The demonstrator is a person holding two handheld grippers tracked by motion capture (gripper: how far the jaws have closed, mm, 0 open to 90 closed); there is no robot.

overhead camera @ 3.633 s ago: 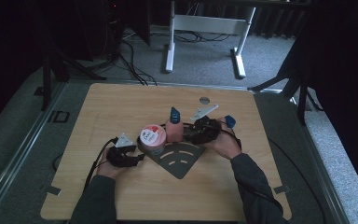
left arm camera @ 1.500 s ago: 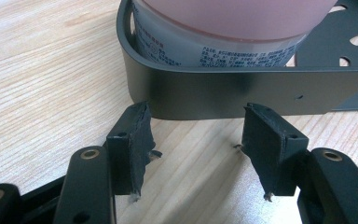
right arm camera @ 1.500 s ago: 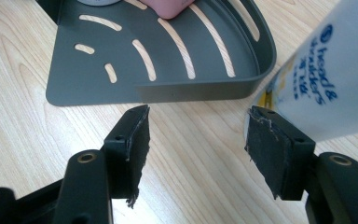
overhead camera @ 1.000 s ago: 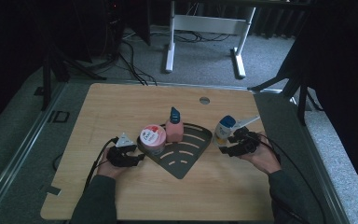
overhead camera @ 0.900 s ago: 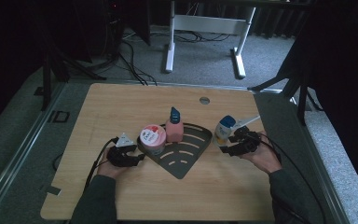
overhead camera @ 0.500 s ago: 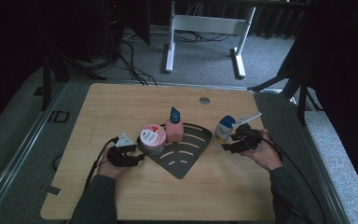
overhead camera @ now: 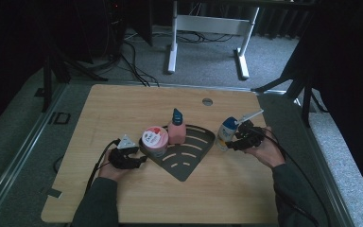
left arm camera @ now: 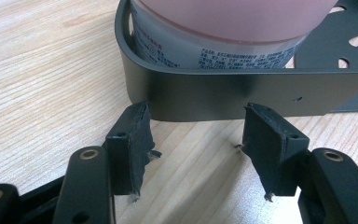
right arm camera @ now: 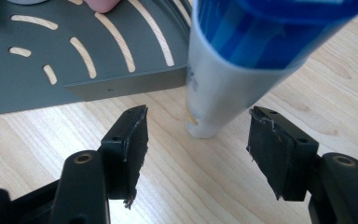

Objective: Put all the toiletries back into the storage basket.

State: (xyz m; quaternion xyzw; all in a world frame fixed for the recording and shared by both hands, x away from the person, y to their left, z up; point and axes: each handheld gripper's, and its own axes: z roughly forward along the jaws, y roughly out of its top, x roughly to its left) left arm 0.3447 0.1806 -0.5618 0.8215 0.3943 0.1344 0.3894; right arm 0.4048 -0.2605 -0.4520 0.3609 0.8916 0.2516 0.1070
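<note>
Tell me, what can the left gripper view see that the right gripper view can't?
Left gripper view: a round jar with small printed text, sitting inside the rack's curved rim. Right gripper view: a white bottle with a blue cap standing on the table beside the rack, plus the pink bottle's bottom. Both: the dark slotted corner rack, the wooden table, and two open black jaws holding nothing.

The bench (overhead camera: pixel 123 109) is viewed from above and behind the person, facing forward and down. The dark tray (overhead camera: pixel 191 161) is viewed close and low from each gripper view: its rim (left arm camera: pixel 223 95) from the left, its slotted floor (right arm camera: pixel 51 56) from the right.
</note>
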